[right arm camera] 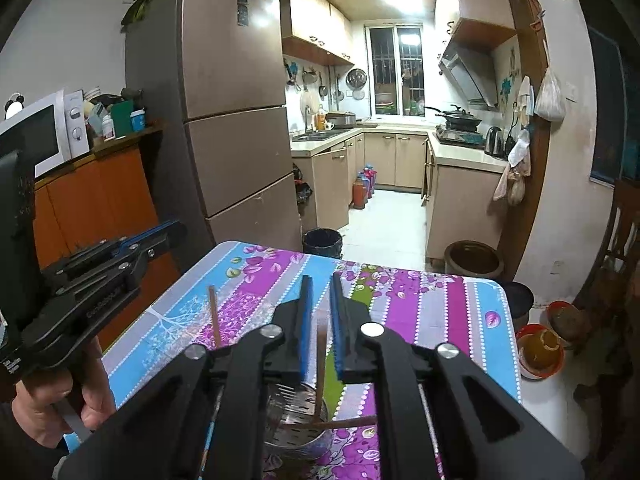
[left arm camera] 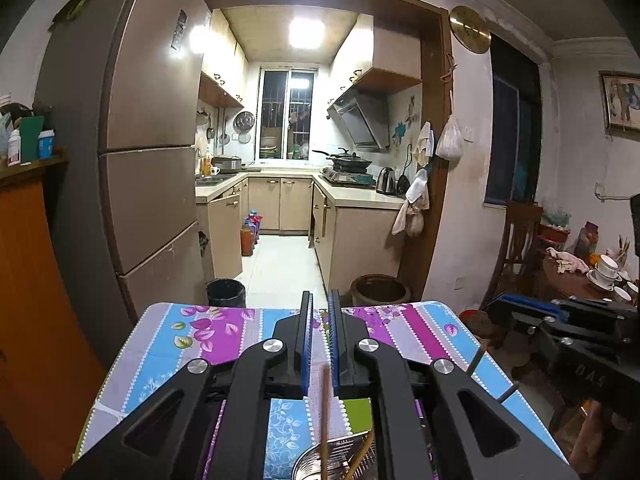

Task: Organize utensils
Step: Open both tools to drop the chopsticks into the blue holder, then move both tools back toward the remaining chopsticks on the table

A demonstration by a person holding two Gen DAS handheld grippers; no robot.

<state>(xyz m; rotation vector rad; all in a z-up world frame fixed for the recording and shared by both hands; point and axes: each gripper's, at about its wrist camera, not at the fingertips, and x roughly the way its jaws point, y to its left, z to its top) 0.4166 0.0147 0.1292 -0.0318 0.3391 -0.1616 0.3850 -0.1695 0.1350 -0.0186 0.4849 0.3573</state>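
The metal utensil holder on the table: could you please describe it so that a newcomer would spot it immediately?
Find the table with the floral striped cloth. At its near edge, under the right gripper, stands the utensil holder, a shiny perforated metal cylinder. It is the only metal container there, with brown chopsticks poking out.

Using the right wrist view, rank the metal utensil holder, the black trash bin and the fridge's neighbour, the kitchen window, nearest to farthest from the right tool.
1. Metal utensil holder: on the table just below the right tool, chopsticks inside.
2. Black trash bin: on the floor past the table's far edge, at the kitchen entrance.
3. Kitchen window: on the kitchen's back wall, farthest.
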